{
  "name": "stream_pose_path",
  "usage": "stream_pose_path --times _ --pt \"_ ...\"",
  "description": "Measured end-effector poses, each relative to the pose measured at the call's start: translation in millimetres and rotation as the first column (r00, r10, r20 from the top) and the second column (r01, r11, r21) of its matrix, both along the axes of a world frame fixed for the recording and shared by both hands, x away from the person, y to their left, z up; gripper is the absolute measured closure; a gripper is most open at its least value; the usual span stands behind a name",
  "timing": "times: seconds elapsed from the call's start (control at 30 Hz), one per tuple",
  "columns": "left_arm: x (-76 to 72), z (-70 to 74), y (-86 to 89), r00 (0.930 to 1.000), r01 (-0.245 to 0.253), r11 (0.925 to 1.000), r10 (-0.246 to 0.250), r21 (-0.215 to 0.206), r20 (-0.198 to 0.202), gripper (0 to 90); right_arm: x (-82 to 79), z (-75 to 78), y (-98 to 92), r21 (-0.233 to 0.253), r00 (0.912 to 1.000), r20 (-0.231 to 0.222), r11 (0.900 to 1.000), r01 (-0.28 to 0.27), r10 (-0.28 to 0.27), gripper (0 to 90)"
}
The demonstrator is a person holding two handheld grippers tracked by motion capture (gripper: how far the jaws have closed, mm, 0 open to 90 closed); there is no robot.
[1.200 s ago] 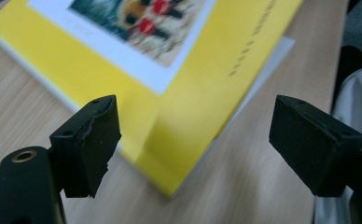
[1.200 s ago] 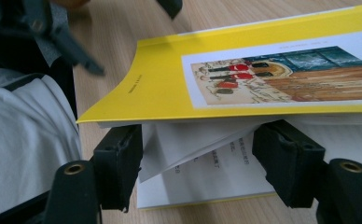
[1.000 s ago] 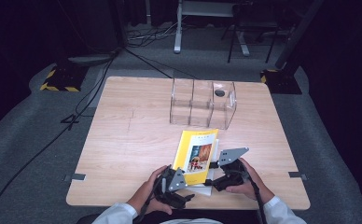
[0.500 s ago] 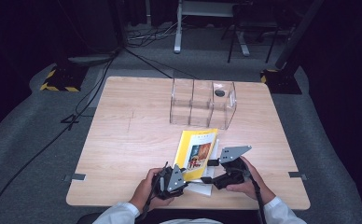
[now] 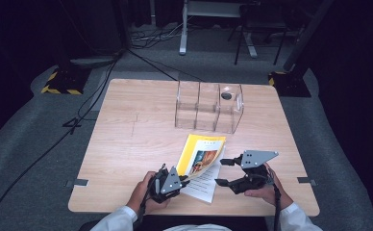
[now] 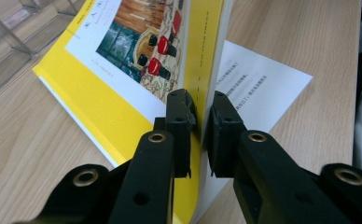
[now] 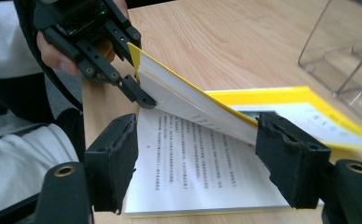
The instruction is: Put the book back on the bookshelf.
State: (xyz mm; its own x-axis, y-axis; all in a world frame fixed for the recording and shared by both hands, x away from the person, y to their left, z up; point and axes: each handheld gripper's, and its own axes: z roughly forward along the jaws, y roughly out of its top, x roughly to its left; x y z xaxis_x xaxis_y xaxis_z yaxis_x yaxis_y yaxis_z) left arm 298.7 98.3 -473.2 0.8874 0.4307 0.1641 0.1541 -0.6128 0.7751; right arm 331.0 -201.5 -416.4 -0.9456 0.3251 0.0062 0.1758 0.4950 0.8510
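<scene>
Book (image 6: 123, 60) cover pinched between left tongs (image 6: 200, 126).

One yellow-covered book (image 5: 201, 159), open. One clear plastic organizer (image 5: 208, 107) with three compartments; one small dark round object (image 5: 226, 96) in the right-hand compartment. Two handheld grippers: left gripper (image 5: 174, 180), right gripper (image 5: 225, 171). One wooden table (image 5: 127, 144). Two hazard-striped floor bases (image 5: 59, 82).

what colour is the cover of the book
Yellow, with a colourful picture on a white panel; the book cover shows best in the left gripper view.
</scene>
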Motion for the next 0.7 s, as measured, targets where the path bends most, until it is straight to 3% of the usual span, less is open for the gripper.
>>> stream_pose_path --times 0.03,0.23,0.33,0.43,0.57,0.63,0.7 --pt "0.6 0.2 5.0 1.0000 -0.006 1.0000 0.006 -0.003 -0.007 82.2 -0.7 0.9 6.6 -0.021 0.9977 0.067 1.000 -0.014 0.015 30.0" --pt "2.8 1.4 26.1 0.9991 -0.019 0.9992 0.018 -0.034 -0.038 83.2 5.1 -1.9 20.9 -0.032 0.9918 0.108 0.997 -0.067 0.070 28.9" --pt "4.2 2.0 37.2 0.9986 -0.013 0.9993 0.011 -0.036 -0.052 83.0 15.2 -5.6 33.7 -0.054 0.9846 0.143 0.994 -0.094 0.101 28.9" --pt "4.9 2.5 46.4 0.9980 -0.010 0.9992 0.007 -0.039 -0.063 82.6 24.0 -9.0 44.0 -0.060 0.9810 0.149 0.991 -0.117 0.124 28.9" --pt "5.7 2.4 58.0 0.9970 -0.009 0.9990 0.006 -0.044 -0.077 81.9 33.3 -19.1 54.1 -0.133 0.9787 0.164 0.986 -0.103 0.124 29.2" --pt "6.8 2.1 66.9 0.9961 -0.014 0.9989 0.010 -0.045 -0.087 81.3 36.7 -23.6 54.7 -0.164 0.9792 0.174 0.983 -0.077 0.105 30.4" --pt "8.0 2.0 72.2 0.9954 -0.017 0.9988 0.013 -0.045 -0.095 80.6 40.7 -28.7 53.4 -0.195 0.9802 0.186 0.980 -0.030 0.067 37.2"
